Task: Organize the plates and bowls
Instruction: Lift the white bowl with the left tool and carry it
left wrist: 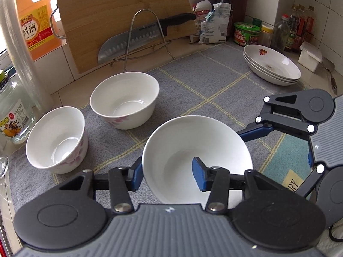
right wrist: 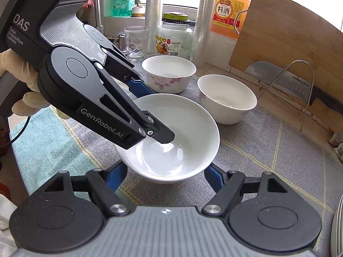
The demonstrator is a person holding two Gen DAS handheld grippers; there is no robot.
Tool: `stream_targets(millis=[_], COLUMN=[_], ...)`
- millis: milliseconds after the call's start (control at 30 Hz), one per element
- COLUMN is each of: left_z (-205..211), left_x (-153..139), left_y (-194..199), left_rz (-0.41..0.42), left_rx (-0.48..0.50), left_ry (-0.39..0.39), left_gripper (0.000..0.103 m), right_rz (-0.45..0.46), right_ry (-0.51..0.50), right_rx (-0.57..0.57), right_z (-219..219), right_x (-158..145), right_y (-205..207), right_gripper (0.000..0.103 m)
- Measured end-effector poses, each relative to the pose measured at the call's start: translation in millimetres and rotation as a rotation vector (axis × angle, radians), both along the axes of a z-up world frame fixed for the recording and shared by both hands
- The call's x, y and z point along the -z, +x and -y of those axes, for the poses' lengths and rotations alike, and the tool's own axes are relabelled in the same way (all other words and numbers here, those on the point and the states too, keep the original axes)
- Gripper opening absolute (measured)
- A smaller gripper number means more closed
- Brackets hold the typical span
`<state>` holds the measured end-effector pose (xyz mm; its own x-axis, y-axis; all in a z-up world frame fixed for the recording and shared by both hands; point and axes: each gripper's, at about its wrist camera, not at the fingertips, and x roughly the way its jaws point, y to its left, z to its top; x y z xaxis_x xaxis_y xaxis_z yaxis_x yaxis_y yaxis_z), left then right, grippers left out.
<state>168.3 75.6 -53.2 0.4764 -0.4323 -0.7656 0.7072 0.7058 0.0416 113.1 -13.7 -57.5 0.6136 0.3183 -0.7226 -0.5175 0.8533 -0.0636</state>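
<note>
White plain bowl [left wrist: 193,150] sits tilted above a grey checked mat [left wrist: 193,81] on the tabletop. The left gripper [left wrist: 169,176] has its jaws clamped on the bowl's rim, one pad inside. The right gripper [right wrist: 166,175] grips its outer sides. Two floral bowls [left wrist: 124,98] stand beyond; stacked plates [left wrist: 272,64] sit well apart.

Two bowls [left wrist: 125,99] [left wrist: 57,139] sit on the mat [left wrist: 193,81] left of the held bowl [left wrist: 197,158]; stacked plates [left wrist: 273,64] far right.
</note>
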Motion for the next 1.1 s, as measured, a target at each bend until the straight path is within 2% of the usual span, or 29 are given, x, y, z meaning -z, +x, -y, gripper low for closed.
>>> stream_targets(millis=[567, 1100], left_z=[77, 94], left_x=[5, 19], left_y=[5, 15], left_rz=[0.01, -0.005], left_rx=[0.167, 0.179], left_ry=[-0.015, -0.021], left_gripper=[0.047, 0.047], right_rz=[-0.015, -0.04], right_ry=[-0.044, -0.038], right_rx=[0.17, 0.219], right_z=[67, 87], right_x=[-1, 10], right_y=[-16, -6], right_gripper=[0.082, 0.082])
